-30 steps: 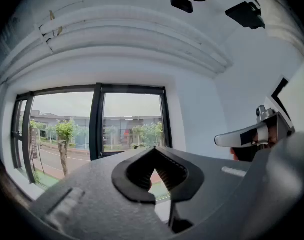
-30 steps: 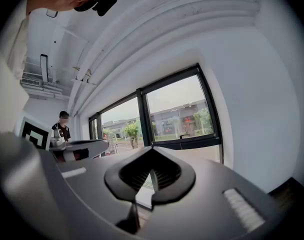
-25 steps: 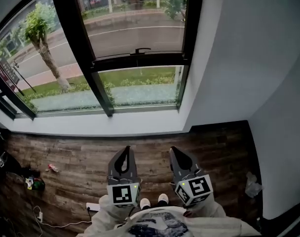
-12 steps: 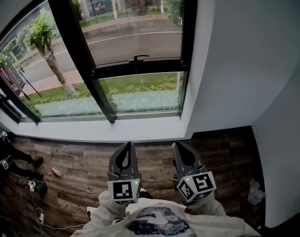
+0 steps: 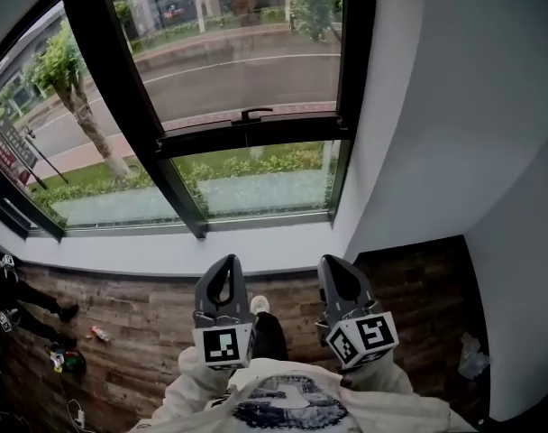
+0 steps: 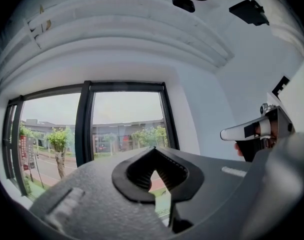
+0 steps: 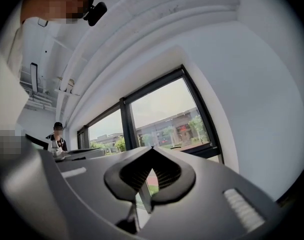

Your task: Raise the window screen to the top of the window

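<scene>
1. Both tools are clamped closed on nothing: left gripper and right gripper, level and side by side, probably just being carried to the window
2. What I take for the window screen's handle bar sits low in the pane, well apart from both
3. Head view shows that gap and the floor; gripper views give touching jaw tips and the ceiling

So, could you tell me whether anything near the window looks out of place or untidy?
Only floor clutter stands out. A small red-and-white scrap and a green object lie loose on the wooden floor at the left, and a crumpled white bag sits by the right wall. The window looks intact.
</scene>
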Demonstrator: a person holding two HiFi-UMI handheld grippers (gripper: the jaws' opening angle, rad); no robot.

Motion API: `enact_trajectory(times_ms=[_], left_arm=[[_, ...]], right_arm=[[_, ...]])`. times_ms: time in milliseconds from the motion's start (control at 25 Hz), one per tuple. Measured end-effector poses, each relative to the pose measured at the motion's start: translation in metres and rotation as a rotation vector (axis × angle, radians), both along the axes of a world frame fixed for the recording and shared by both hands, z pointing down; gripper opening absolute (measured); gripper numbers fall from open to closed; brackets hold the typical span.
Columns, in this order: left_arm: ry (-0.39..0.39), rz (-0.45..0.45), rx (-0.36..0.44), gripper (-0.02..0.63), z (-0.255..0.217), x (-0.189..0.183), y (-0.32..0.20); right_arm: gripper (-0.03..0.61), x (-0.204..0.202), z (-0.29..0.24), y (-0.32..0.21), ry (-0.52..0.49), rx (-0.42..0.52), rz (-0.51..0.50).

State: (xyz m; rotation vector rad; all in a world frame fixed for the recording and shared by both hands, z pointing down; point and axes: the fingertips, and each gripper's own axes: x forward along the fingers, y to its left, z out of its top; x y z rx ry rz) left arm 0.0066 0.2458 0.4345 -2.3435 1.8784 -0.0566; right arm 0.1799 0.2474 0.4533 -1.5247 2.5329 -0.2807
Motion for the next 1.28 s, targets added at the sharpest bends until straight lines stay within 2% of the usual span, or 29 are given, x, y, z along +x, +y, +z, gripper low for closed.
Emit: enact_trajectory(times_ms=[160, 360, 560, 760, 1000, 1280], left_arm=[[0.031, 0.015, -0.006, 0.002, 0.007, -0.040, -0.101], [0.021, 0.028, -0.044, 0.003, 0.004, -0.105, -0.239], [0.038, 0.021, -0.065, 0.003, 0.005, -0.153, -0.340], [0.034, 0.014, -0.083, 0.003, 0.019, -0.178, -0.396], [0.048, 0.033, -0.072, 0.003, 0.026, -0.171, -0.430], [-0.042, -0.004, -0.013, 0.003, 0.015, -0.166, -0.456]], right_arm=[[0.006, -0.035, 0.001, -0.097, 0.030, -0.015, 0.032], [0.006, -0.101, -0.006, -0.238, 0.066, -0.042, 0.035], [0.006, -0.145, 0.000, -0.336, 0.095, -0.087, 0.036], [0.006, -0.165, 0.006, -0.385, 0.117, -0.111, 0.044], [0.006, -0.162, 0.020, -0.419, 0.121, -0.113, 0.050], [0.006, -0.158, 0.009, -0.456, 0.144, -0.052, 0.025]])
